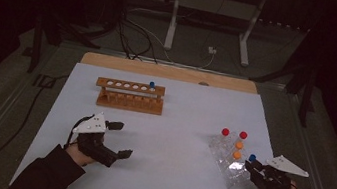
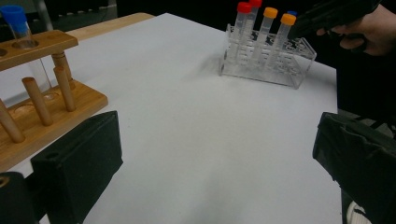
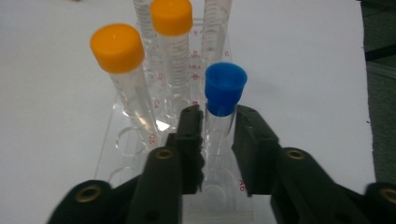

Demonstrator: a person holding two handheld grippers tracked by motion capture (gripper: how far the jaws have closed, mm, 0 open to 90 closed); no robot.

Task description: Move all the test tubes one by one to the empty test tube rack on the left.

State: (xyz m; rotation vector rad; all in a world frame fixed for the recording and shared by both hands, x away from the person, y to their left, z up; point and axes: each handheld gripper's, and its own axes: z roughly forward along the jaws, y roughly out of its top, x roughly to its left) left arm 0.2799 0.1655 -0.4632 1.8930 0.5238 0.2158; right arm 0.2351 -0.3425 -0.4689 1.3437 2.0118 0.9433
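Observation:
A clear plastic rack [image 1: 228,170] stands at the right front of the white table and holds two red-capped tubes [image 1: 225,132], two orange-capped tubes [image 1: 238,150] and a blue-capped tube [image 1: 252,158]. My right gripper [image 3: 218,135] is shut on the blue-capped tube [image 3: 225,88] just below its cap, and the tube stands upright in the rack [image 3: 135,154]. My left gripper [image 1: 123,140] rests open at the left front with nothing between its jaws. A wooden rack [image 1: 129,101] farther back holds one blue-capped tube [image 1: 152,86].
In the left gripper view the wooden rack [image 2: 42,116] lies close on the left, and the clear rack [image 2: 280,74] stands farther off with the right gripper [image 2: 327,18] above it. Bare white table [image 1: 174,141] lies between the racks. Dark floor and cables surround the table.

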